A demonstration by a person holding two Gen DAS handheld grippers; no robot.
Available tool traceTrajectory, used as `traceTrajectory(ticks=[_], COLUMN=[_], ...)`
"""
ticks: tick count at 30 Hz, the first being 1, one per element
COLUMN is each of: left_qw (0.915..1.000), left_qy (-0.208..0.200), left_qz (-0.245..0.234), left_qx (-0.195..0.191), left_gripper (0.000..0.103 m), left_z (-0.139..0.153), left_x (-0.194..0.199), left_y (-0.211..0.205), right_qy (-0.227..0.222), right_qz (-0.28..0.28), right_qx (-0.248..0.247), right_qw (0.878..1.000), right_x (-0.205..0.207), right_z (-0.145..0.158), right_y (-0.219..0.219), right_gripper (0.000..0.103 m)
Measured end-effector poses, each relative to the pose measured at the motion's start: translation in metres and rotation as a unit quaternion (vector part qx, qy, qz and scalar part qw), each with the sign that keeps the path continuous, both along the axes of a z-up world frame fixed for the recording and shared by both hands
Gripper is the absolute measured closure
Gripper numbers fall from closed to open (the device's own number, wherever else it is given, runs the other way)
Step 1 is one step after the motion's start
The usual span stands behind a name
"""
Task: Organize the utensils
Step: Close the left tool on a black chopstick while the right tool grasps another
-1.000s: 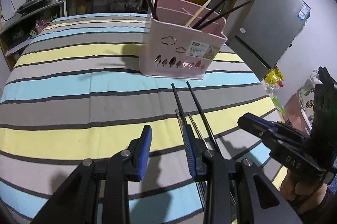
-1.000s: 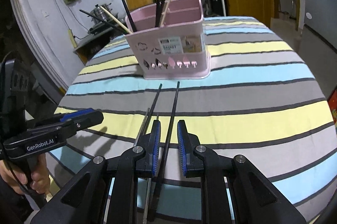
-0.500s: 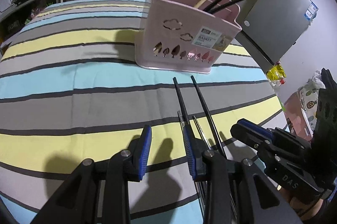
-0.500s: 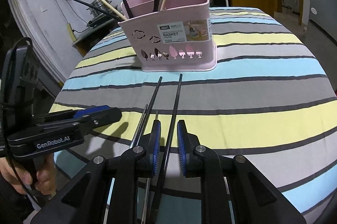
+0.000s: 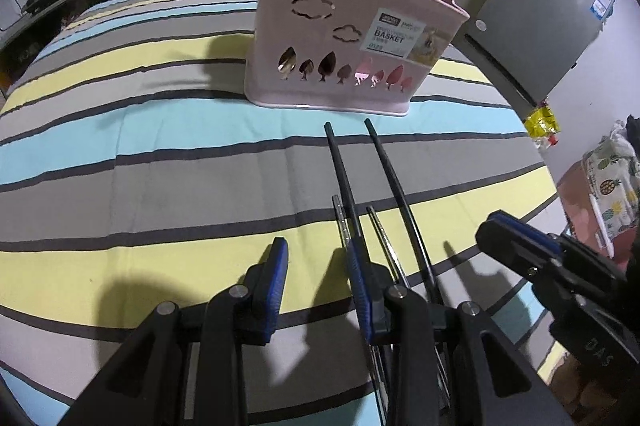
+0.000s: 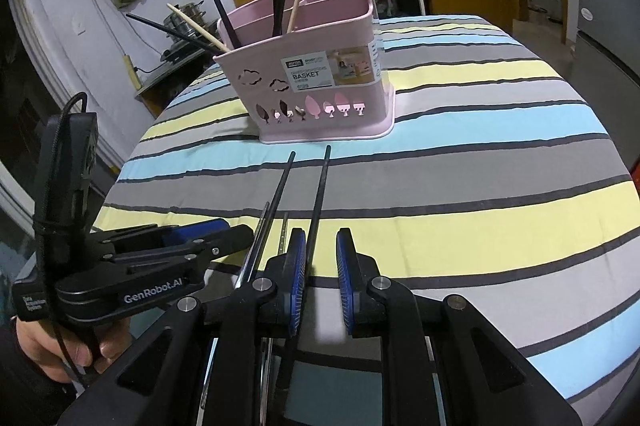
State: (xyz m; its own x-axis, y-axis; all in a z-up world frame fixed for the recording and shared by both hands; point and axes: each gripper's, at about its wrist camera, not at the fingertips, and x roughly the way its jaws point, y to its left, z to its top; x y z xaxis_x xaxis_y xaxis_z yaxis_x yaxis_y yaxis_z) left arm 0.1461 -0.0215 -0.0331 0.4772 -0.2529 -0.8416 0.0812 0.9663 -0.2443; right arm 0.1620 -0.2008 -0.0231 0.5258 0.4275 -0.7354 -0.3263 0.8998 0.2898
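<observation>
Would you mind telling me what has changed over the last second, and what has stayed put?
Both tongs have moved forward toward the pink basket, which looms larger in both views. The right tongs now straddle a black chopstick with a wider gap than earlier. The left tongs remain open and empty. The chopsticks on the striped cloth have not moved.

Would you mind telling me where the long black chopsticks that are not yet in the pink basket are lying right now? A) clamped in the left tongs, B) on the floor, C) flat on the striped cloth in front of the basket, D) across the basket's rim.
C: the two black chopsticks lie flat on the striped cloth, tips toward the pink basket, and both the left tongs and the right tongs are open.
</observation>
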Motion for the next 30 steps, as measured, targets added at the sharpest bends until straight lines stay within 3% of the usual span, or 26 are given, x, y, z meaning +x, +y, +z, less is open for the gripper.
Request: traceTrajectory(ticks=[13, 30], left_qw=[0.9994, 0.9992], left_qy=[0.000, 0.002], left_qz=[0.009, 0.014], left_qx=[0.034, 0.037], left_gripper=[0.069, 0.062], left_z=[0.001, -0.001], left_x=[0.002, 0.000], left_y=[-0.013, -0.016], right_qy=[-0.003, -0.004], right_qz=[-0.003, -0.009], right_qx=[0.008, 0.012], right_qw=[1.000, 1.000], right_x=[-0.005, -0.006], right_z=[0.003, 0.003], right_y=[-0.007, -0.012], right_gripper=[0.087, 0.087])
